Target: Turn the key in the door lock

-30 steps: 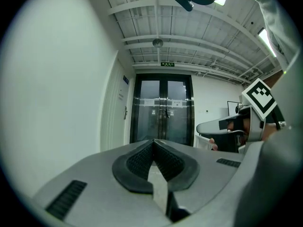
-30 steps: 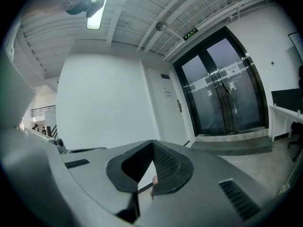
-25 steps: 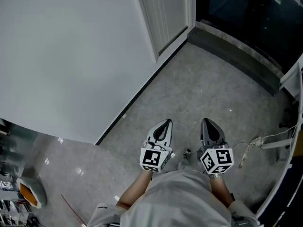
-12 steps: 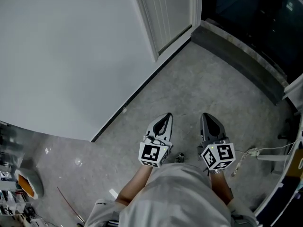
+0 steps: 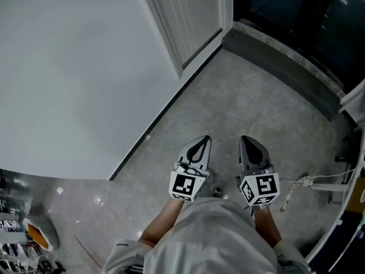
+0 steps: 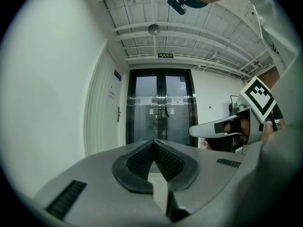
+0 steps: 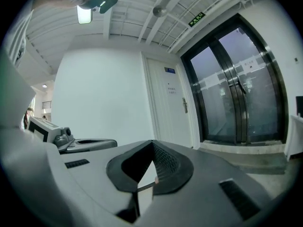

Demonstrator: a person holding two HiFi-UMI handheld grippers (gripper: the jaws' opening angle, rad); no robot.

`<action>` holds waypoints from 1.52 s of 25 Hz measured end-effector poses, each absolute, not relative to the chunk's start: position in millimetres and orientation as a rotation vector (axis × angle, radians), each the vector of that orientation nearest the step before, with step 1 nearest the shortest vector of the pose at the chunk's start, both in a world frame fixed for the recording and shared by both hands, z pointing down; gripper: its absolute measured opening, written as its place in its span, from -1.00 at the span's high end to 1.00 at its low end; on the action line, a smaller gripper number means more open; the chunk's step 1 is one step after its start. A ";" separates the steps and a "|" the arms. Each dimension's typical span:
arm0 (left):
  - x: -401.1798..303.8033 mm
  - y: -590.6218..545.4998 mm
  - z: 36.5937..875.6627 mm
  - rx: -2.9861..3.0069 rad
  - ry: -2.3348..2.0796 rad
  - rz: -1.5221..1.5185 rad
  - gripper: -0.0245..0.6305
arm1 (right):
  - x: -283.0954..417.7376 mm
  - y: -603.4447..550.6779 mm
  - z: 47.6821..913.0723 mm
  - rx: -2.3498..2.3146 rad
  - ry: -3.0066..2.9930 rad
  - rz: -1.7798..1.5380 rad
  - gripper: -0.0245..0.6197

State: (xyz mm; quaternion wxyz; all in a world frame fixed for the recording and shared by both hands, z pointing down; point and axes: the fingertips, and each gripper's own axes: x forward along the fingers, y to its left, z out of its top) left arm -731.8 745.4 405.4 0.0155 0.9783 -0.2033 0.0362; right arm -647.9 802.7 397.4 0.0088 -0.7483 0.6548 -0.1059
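Observation:
The white door (image 5: 188, 16) stands ahead on the left, set in the white wall (image 5: 74, 67). Its handle (image 6: 118, 113) shows small and far off, and also in the right gripper view (image 7: 184, 105). I cannot make out a key from here. My left gripper (image 5: 201, 144) and right gripper (image 5: 249, 144) are held side by side over the grey floor, both pointing level toward the doors. In their own views the left gripper (image 6: 154, 143) and the right gripper (image 7: 152, 143) are shut, with nothing between the pads.
Dark glass double doors (image 6: 161, 112) with a raised stone threshold (image 5: 279, 67) lie straight ahead. A loose cable (image 5: 302, 182) runs across the floor at the right beside white furniture (image 5: 353, 104). Clutter with an orange item (image 5: 37, 233) sits at the lower left.
Both grippers and the person have moved forward across the floor toward the doors. The jaws have stayed shut.

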 end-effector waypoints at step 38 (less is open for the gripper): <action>-545.8 473.0 407.2 3.100 -0.439 0.121 0.90 | -468.6 545.4 396.8 -2.469 1.781 -0.363 0.93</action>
